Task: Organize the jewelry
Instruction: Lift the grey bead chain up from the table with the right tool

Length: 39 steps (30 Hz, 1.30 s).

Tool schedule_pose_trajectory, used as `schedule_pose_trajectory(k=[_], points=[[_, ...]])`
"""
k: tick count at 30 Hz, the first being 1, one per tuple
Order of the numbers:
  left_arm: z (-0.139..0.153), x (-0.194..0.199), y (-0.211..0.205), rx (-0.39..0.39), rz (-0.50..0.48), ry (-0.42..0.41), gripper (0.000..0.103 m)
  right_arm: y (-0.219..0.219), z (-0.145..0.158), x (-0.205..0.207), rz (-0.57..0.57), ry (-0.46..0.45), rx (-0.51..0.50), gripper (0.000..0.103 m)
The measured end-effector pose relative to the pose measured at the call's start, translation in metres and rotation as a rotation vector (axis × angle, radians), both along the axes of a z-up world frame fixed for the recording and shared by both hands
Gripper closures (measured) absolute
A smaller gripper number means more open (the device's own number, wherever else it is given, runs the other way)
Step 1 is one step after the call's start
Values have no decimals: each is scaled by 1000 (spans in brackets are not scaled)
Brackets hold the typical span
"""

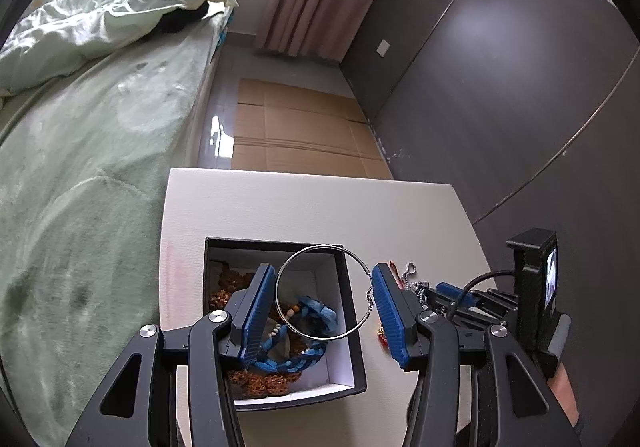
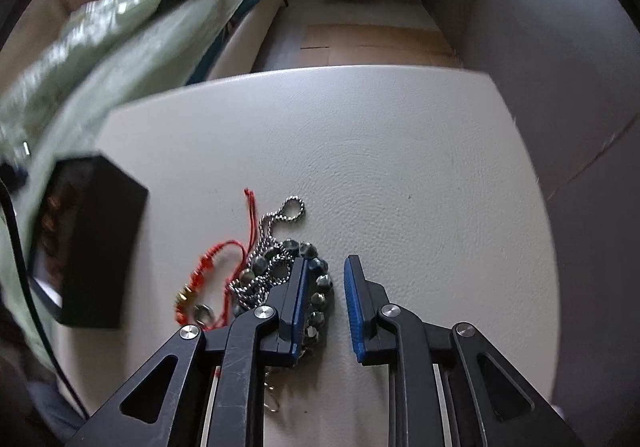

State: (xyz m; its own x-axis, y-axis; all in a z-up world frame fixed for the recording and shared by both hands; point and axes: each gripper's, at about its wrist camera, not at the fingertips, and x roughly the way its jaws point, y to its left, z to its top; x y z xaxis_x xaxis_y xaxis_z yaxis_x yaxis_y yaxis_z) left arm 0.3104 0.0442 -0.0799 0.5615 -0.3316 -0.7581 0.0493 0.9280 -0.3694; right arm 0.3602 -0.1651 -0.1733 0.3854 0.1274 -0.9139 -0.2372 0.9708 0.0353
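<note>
Beside the black box (image 2: 100, 243), the spread right claw (image 2: 326, 279) straddles a bead bracelet (image 2: 320, 287), red cord (image 2: 216, 259) alongside.

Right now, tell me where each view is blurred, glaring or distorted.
Left wrist view: sharp; the hoop between the left hand-held gripper's fingers is crisp, with glare on the floor tiles and the window blown out. Right wrist view: motion smear on the left, softening the black box and bedding; the chain pile is sharper. Fisheye bends the table edge.
</note>
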Motion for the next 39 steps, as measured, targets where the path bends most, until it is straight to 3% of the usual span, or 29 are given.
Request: schedule_pose_trajectory(k=[3, 7, 16, 34, 39], points=[[1, -1, 0, 0, 0, -2, 51, 1, 2, 0, 2, 3, -5, 93], [3, -4, 0, -2, 0, -8, 51, -6, 11, -3, 1, 0, 71, 93], [14, -11, 4, -13, -2, -31, 51, -9, 70, -28, 13, -143, 216, 93], [28, -16, 24, -80, 12, -62, 51, -5, 175, -66, 9, -382, 301, 93], [32, -19, 28, -98, 9, -73, 51, 2, 205, -72, 16, -428, 280, 93]])
